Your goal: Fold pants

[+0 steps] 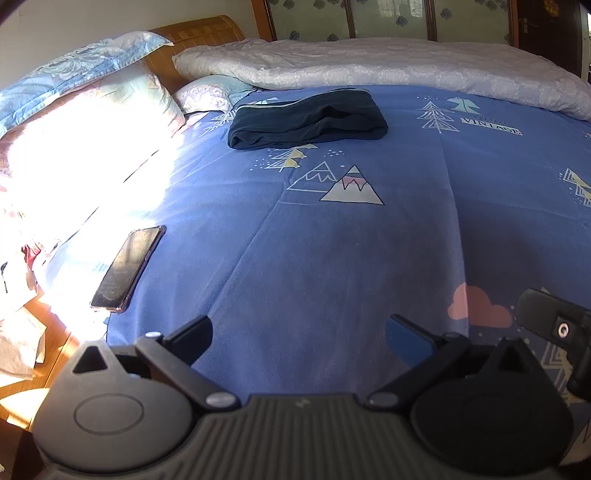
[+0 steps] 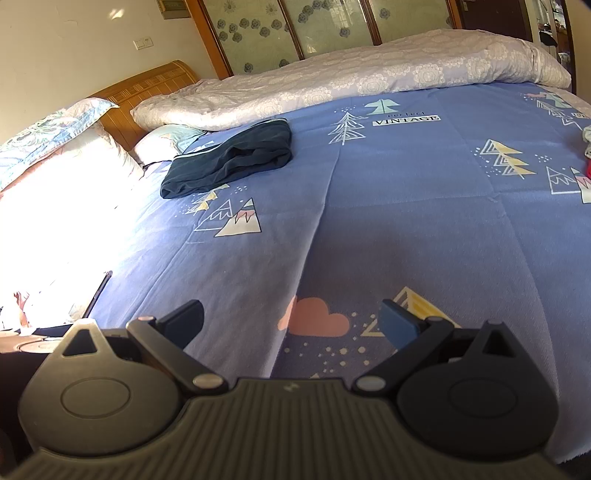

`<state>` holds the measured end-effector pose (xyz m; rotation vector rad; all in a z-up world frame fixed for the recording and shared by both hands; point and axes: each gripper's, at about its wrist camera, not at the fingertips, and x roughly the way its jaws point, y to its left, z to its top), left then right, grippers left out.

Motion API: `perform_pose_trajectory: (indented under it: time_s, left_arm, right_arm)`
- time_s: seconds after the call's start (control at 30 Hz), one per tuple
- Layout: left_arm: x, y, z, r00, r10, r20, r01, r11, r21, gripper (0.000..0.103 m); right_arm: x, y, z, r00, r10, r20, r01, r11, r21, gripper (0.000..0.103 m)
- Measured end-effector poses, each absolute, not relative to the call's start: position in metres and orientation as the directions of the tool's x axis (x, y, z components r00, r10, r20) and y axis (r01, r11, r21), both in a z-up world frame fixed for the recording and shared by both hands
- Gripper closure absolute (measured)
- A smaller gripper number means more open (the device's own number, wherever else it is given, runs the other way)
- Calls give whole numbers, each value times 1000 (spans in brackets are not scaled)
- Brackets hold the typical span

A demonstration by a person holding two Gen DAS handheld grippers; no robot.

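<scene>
So over at your 9 o'clock in the left wrist view there's a phone (image 1: 127, 269) lying face up on the blue sheet (image 1: 332, 258), right at the edge of a blown-out sunny patch. Above that, around 10 o'clock, the pillows (image 1: 92, 85) are stacked against the wooden headboard (image 1: 195, 33).

Your left gripper (image 1: 299, 338) sits low at 6 o'clock, jaws wide apart with nothing but bare sheet between them. One pad is black, the other blue.

The pants (image 1: 306, 122) are up at 12 o'clock, well apart from both grippers. They're dark navy, already folded into a compact bundle, lying flat on the sheet just in front of the pale quilt (image 1: 388, 62) that's rolled along the far side of the bed. A little mountain print is just below them.

At 3 o'clock in that same view you can see a bit of a black device poking in, can't tell exactly what part it is.

Switching to the right wrist view: your right gripper (image 2: 291, 323) is also at 6 o'clock, jaws spread open, empty, hovering over a pink cloud print. From here the pants (image 2: 229, 158) land around 11 o'clock. Some bright clothing (image 2: 586, 147) peeks in at the 3 o'clock edge, too cut off to identify.
</scene>
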<state>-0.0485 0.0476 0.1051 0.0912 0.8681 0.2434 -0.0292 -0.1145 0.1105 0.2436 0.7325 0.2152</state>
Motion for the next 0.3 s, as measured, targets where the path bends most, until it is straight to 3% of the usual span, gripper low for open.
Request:
perform_pose_trajectory:
  time_s: [0.3]
  left_arm:
    - [-49,46,104,623,218,-751,-145,976,163,0]
  right_arm:
    - [-28,-116,111,722,277,-634,-107,950,294,1]
